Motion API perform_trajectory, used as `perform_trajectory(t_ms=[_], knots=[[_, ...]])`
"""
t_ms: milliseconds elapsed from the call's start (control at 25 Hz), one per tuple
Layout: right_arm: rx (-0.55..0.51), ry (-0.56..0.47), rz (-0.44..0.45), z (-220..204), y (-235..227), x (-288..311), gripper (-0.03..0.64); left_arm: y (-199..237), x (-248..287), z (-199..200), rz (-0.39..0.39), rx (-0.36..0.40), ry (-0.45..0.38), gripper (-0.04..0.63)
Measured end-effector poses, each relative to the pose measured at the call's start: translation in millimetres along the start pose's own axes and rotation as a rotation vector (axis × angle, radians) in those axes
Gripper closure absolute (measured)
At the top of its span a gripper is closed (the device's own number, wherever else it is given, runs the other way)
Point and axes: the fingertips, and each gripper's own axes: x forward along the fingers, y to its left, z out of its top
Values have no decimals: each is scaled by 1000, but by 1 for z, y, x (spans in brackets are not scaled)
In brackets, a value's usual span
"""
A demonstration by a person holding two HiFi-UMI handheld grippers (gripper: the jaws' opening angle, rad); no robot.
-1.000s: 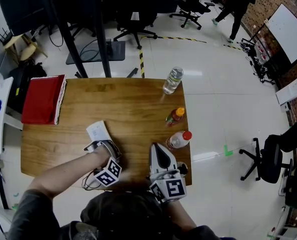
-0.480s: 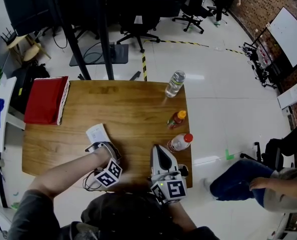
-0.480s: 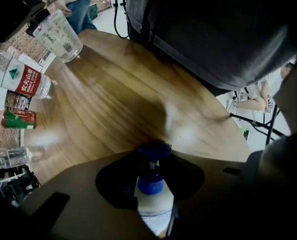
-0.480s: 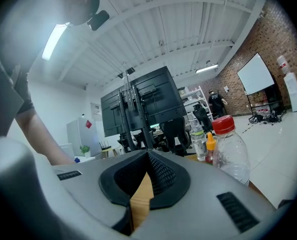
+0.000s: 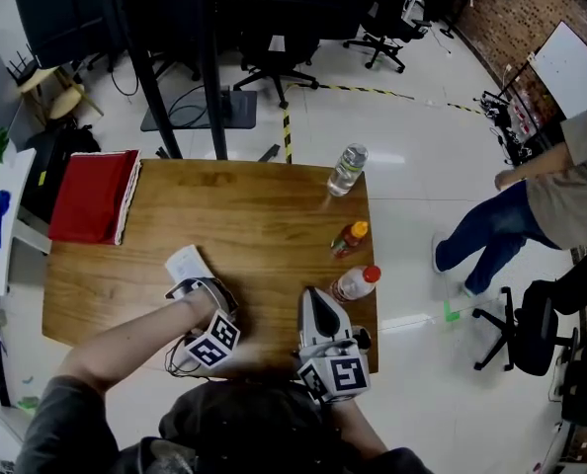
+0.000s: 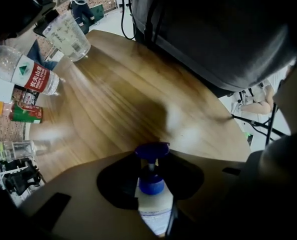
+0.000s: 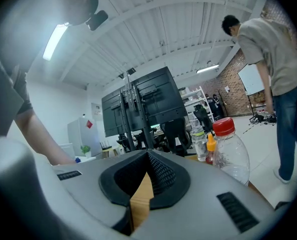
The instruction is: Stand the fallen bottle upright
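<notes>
We find the bottle [image 5: 190, 262] down on its side on the table [image 5: 264, 215], near the front edge, left of centre. Its long axis runs front to back with a slight slant: blue top toward the person, white base toward the far left corner. The left gripper [image 6: 151, 153] points down over the top end. Its jaws have just been closing and stand narrow, tips against the blue top on both sides (white body showing in the gap behind). The right gripper [image 7: 148, 156] lies level just beside, jaws together, empty.
</notes>
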Motion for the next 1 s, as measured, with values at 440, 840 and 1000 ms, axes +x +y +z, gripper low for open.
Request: perform_trajectory(t_ms=[440,840,1000], knots=[[4,-7,2,3,3,-3,603,32,-51,-7,164,-169,-105,450],[1,-9,16,7,5,-5,603,47,-98,-17,318,-290,-151,453],[-2,-10,17,8,6,-6,603,59,-133,-32,423,-416,-214,453]])
